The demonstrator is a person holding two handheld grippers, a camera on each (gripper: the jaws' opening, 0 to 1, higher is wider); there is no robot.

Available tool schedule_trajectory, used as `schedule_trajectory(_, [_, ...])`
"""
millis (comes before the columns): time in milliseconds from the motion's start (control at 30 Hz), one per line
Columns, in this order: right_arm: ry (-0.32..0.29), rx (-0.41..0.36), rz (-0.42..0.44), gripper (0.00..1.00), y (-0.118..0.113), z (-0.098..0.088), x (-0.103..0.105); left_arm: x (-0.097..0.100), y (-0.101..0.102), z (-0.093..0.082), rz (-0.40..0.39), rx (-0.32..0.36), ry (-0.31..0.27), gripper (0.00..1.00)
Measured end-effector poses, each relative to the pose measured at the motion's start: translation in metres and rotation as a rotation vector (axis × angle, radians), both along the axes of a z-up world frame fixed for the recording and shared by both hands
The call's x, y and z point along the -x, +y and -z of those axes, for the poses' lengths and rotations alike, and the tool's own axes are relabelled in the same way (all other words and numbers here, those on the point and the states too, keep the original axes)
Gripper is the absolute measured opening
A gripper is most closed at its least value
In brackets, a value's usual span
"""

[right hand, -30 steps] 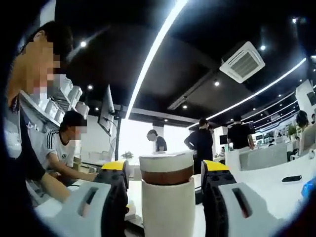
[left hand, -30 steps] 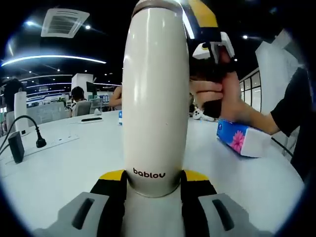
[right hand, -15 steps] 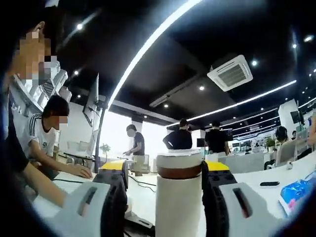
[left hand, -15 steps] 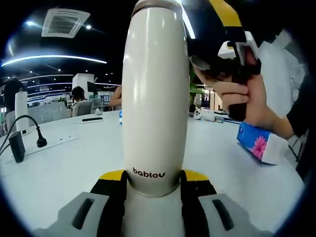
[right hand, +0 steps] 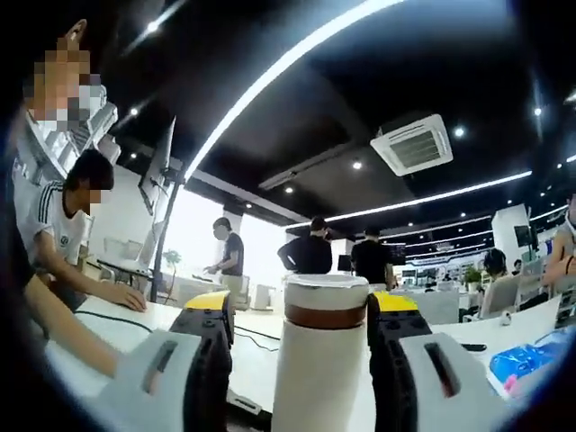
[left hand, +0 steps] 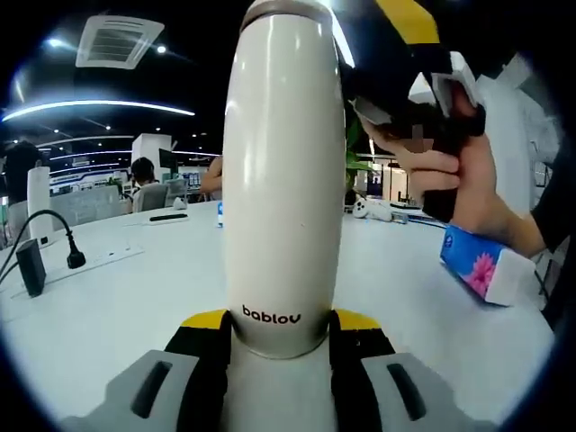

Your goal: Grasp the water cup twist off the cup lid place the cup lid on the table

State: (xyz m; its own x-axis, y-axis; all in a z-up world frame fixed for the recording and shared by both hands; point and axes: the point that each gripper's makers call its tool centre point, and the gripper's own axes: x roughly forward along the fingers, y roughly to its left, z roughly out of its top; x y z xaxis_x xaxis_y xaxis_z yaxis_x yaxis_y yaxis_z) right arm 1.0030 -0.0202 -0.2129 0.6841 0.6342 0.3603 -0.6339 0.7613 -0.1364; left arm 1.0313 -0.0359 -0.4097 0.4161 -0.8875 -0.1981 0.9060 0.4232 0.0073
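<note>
A tall cream water cup (left hand: 283, 180) marked "bablov" stands upright between the jaws of my left gripper (left hand: 282, 324), which is shut on its lower body. The cup's top runs out of the left gripper view. My right gripper (left hand: 400, 94), held by a hand (left hand: 468, 180), hovers to the right of the cup's top. In the right gripper view, the cup lid (right hand: 326, 301), cream with a brown band, sits between the jaws of my right gripper (right hand: 301, 310). The lid lies against the right jaw, with a gap to the left jaw, so this gripper is open.
The cup stands on a white table (left hand: 117, 306). A blue tissue pack (left hand: 486, 270) lies to its right, also seen low right (right hand: 526, 360). A black plug and cable (left hand: 72, 259) lie at the left. A seated person (right hand: 63, 225) leans on the table; others stand behind.
The hand with the right gripper has shifted up and right beside the cup's top. In the right gripper view the lid has drifted from mid-gap toward the right jaw. The cup has stayed put.
</note>
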Motion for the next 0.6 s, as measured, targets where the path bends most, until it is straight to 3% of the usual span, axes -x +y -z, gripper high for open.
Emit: schedule_trajectory(600, [0.012,-0.018,0.050,0.51,-0.008,-0.001,-0.016,-0.001,-0.001,0.001,0.001,-0.001,0.001,0.45])
